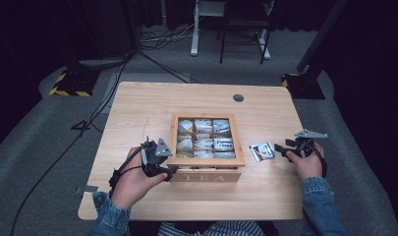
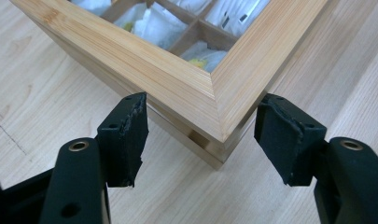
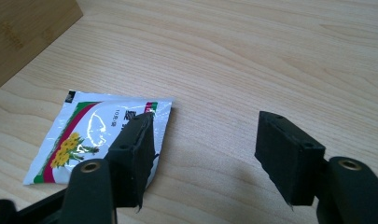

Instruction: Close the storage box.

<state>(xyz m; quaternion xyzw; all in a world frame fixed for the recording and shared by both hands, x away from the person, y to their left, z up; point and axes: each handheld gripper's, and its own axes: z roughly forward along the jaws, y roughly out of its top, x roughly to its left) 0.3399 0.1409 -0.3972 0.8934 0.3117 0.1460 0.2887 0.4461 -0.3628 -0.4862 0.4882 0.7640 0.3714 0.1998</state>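
Observation:
A wooden tea box (image 1: 206, 161) with several compartments of sachets stands mid-table, its framed lid down. My left gripper (image 1: 169, 169) sits at the box's near left corner. In the left gripper view the lid's corner (image 2: 196, 93) lies between the jaws of that gripper (image 2: 200, 135), and the pads stand just off the wood on either side. A white sachet (image 1: 262, 151) with yellow flowers lies flat right of the box. My right gripper (image 1: 281, 147) is open beside it. In the right gripper view that gripper (image 3: 205, 154) has one pad over the sachet's (image 3: 93, 135) edge and bare table under the other.
The box's side wall (image 3: 28, 32) shows at the upper left of the right gripper view. A round cable hole (image 1: 238, 98) sits near the table's far edge. Beyond the table stand tripod bases and a chair; cables run along the floor at left.

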